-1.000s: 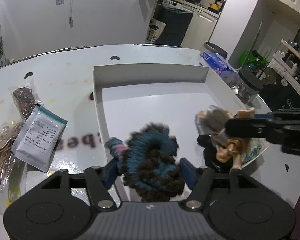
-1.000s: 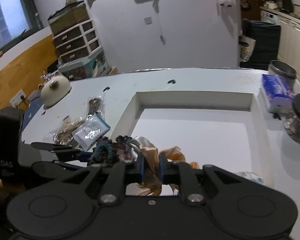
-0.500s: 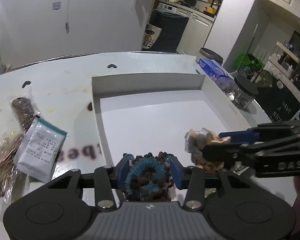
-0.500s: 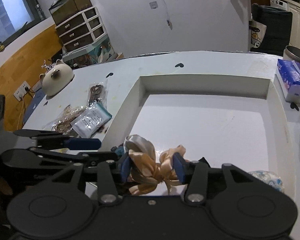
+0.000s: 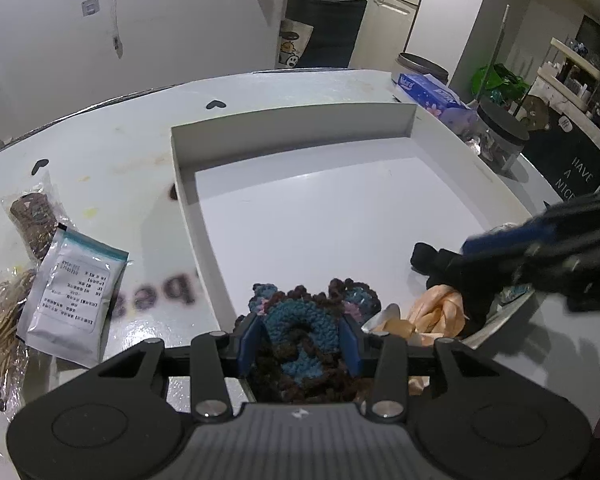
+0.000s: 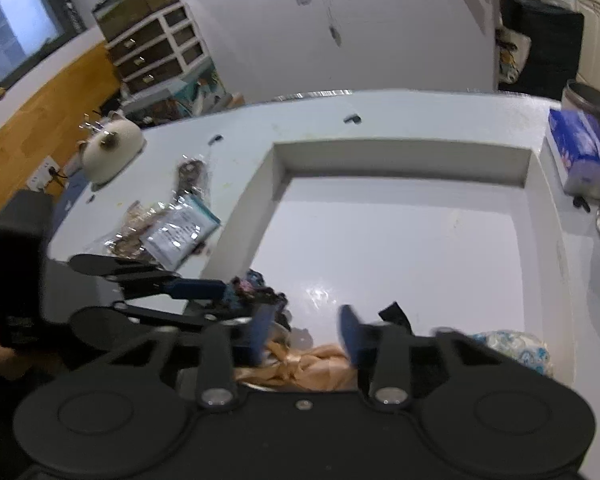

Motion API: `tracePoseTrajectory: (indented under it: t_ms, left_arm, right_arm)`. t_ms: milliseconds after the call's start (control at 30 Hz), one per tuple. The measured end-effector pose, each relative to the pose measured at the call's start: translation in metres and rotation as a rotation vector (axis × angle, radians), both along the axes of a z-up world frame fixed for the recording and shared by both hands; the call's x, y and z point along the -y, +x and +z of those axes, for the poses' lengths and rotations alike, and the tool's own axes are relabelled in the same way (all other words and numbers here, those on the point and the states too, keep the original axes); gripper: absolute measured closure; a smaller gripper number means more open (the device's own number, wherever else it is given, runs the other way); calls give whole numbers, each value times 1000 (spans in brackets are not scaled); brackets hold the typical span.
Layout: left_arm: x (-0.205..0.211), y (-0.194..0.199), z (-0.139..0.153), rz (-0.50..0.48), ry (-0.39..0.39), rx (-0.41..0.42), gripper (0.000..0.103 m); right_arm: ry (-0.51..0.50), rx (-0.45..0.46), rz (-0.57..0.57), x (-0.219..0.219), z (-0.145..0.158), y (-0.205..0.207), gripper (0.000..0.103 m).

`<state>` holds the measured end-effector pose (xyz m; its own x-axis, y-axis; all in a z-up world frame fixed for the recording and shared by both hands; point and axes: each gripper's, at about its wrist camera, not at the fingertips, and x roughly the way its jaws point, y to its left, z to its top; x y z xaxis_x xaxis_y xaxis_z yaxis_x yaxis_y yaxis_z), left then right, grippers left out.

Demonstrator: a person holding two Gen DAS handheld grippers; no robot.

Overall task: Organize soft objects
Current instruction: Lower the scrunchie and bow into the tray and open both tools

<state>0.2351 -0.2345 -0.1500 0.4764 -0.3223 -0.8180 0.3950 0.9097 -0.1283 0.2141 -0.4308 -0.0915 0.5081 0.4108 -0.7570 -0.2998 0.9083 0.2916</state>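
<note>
We are at the placing step: our left gripper (image 5: 298, 342) holds the crocheted scrunchie (image 5: 300, 332) in its jaws at the tray (image 5: 292, 130)'s lower edge. The right gripper (image 6: 306, 330), jaws wide, seems to have dropped the satin bow (image 6: 312, 364). Next we let the scrunchie go.

scrunchie (image 5: 300, 332): teal/brown/pink | ribbon (image 5: 436, 312): peach | tray (image 5: 292, 136): white

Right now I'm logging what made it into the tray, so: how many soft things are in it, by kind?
Crocheted blue-and-brown scrunchie: 1
Peach satin bow: 1
Black fabric piece: 1
Blue-and-white patterned bundle: 1
Total: 4 in the white tray; the left gripper brackets the scrunchie, and the right gripper stands open above the bow.
</note>
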Motion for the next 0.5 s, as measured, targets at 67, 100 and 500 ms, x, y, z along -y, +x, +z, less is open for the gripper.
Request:
tracePoseTrajectory:
  t_ms: [67,100,500]
  left_arm:
    - [-2,0,0,6,-12,-4,59]
    - [-4,0,0,11,-21,-7,59]
    - [-6,-1,0,41,-42,-13,59]
  right_arm:
    - [-3,-29,9,-3,-7,6,71]
    - [4,-49,32,-6,-11,8,71]
    - [-112,-176,56,-22,-57,16,82]
